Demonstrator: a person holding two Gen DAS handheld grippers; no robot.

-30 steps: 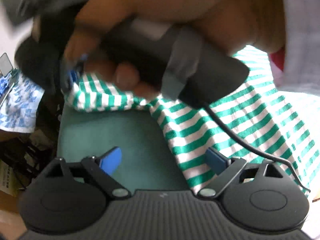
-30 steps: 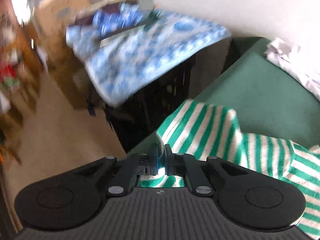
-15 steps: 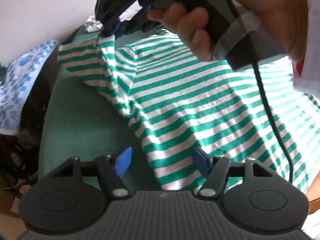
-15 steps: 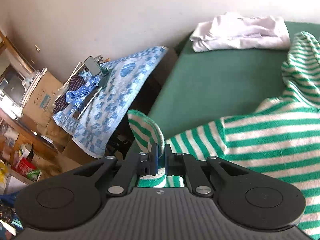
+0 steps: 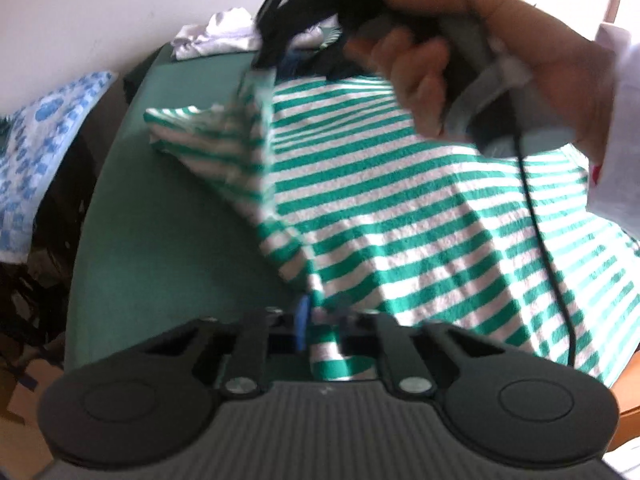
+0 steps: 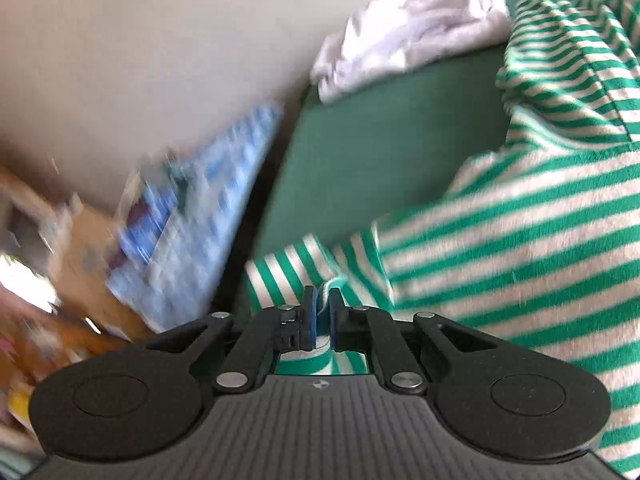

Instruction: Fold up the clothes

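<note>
On a green tabletop (image 5: 168, 216), both grippers' jaws clamp the striped shirt (image 5: 400, 216): left gripper (image 5: 316, 328) near edge, right gripper (image 6: 323, 316) apparently a sleeve.

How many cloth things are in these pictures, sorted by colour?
Green and white striped: 1, the striped garment, pinched by both grippers
White: 1, the crumpled white pile at the far end of the green surface
Blue and white patterned: 1, the patterned cloth draped beside that surface
Total: 3
</note>
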